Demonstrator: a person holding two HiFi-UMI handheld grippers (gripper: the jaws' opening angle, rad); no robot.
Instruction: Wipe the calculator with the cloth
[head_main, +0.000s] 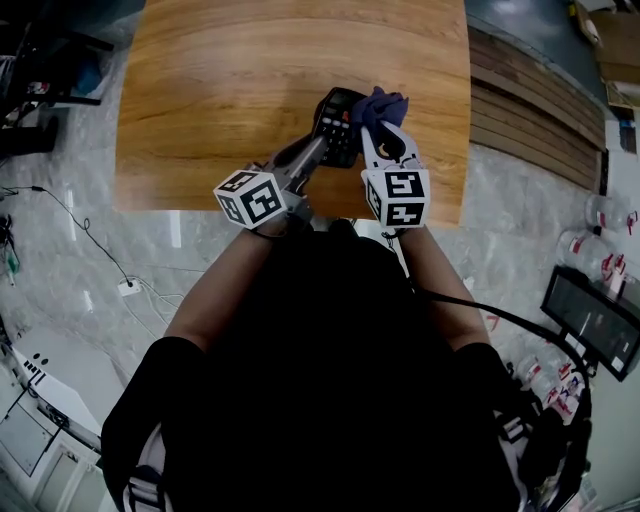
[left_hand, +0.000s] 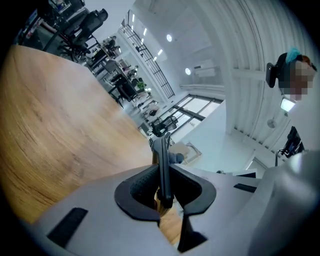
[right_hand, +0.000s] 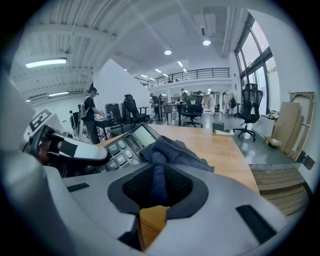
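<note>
A black calculator (head_main: 338, 124) is held above the wooden table (head_main: 220, 90), tilted, with my left gripper (head_main: 322, 146) shut on its near edge. In the left gripper view the calculator (left_hand: 163, 172) shows edge-on as a thin dark slab pinched between the pads. My right gripper (head_main: 385, 133) is shut on a blue-grey cloth (head_main: 381, 104), which rests against the calculator's right side. The right gripper view shows the cloth (right_hand: 167, 155) bunched between the jaws and lying on the calculator (right_hand: 125, 147), beside its keys and screen, with the left gripper (right_hand: 75, 150) at the left.
The table's near edge (head_main: 280, 205) lies just ahead of the person's arms, with grey floor on both sides. Wooden planks (head_main: 530, 110) lie on the floor at right. Cables (head_main: 90, 250) trail on the floor at left. Office chairs and desks stand far behind.
</note>
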